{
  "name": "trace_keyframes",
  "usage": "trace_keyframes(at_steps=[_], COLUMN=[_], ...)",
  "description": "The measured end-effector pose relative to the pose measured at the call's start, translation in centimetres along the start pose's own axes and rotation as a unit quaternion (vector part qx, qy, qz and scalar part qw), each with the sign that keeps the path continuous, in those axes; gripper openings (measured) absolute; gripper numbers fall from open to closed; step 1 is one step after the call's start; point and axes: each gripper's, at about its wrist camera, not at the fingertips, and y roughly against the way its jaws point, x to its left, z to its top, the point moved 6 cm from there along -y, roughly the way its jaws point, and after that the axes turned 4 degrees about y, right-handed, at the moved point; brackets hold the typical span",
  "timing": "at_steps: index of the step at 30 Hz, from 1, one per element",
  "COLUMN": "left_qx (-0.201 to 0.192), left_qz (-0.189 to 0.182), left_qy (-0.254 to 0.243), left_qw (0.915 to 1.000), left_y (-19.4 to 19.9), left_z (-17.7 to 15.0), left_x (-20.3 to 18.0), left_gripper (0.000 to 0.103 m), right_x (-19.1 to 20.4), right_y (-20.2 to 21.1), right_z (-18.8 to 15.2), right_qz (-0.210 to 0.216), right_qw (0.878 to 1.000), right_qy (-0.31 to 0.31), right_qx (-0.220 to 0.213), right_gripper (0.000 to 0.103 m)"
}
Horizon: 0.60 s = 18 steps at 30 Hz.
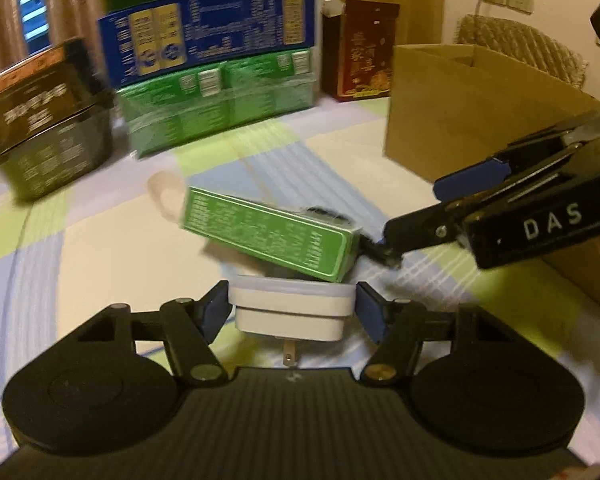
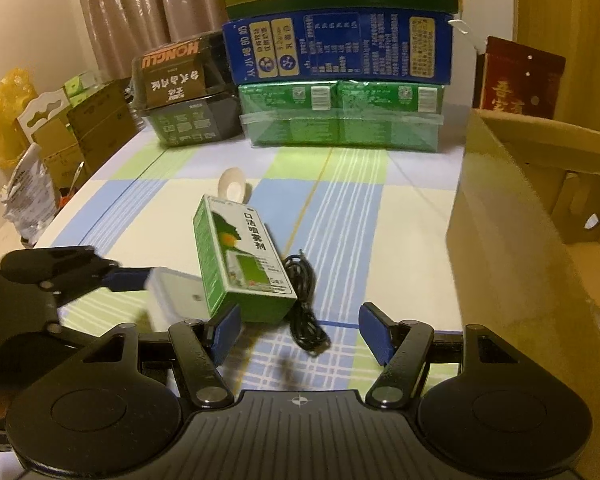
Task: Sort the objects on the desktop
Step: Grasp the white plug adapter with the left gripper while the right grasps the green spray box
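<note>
My left gripper [image 1: 293,312] is shut on a white plug adapter [image 1: 292,304], with a blue pad against each of its sides and the metal prongs pointing toward the camera. A green medicine box [image 1: 268,236] leans tilted on the adapter's far edge. In the right wrist view the green box [image 2: 244,256] lies on the checked cloth next to the adapter [image 2: 180,300]. A black cable [image 2: 300,280] is coiled just right of the box. My right gripper [image 2: 300,332] is open, its pads wide apart around the cable's near end; its left pad sits close to the box's corner.
A large open cardboard box [image 2: 520,240] stands at the right. Stacked blue and green cartons [image 2: 340,92], a dark carton [image 2: 180,92] and a red box [image 2: 520,84] line the back. A small beige oval object [image 2: 232,184] lies beyond the green box. Bags and boxes sit off the left edge.
</note>
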Motion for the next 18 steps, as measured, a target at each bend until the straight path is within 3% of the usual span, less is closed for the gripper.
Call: trace_keyframes(at_steps=[4, 9, 18], left_qx=[0.005, 0.006, -0.005], left_qz=[0.046, 0.108, 0.110], left_qy=[0.039, 0.099, 0.109], left_qw=[0.9982, 0.9891, 0.9880], left_y=[2.4, 3.9, 3.5], left_z=[-1.4, -3.0, -3.0], left_x=[2.9, 6.2, 6.6], left_gripper=[0.062, 0.062, 0.062], right_x=[0.7, 2.5, 3.6], right_y=[-0.8, -2.4, -5.8], right_z=[0.1, 0.8, 0.5], right_qz=[0.019, 0.043, 0.036], right_qw=[1.000, 0.999, 0.997], right_qy=[0.002, 0.030, 0.067], right_qx=[0.001, -0.003, 0.013], right_gripper=[0.064, 0.064, 0.064])
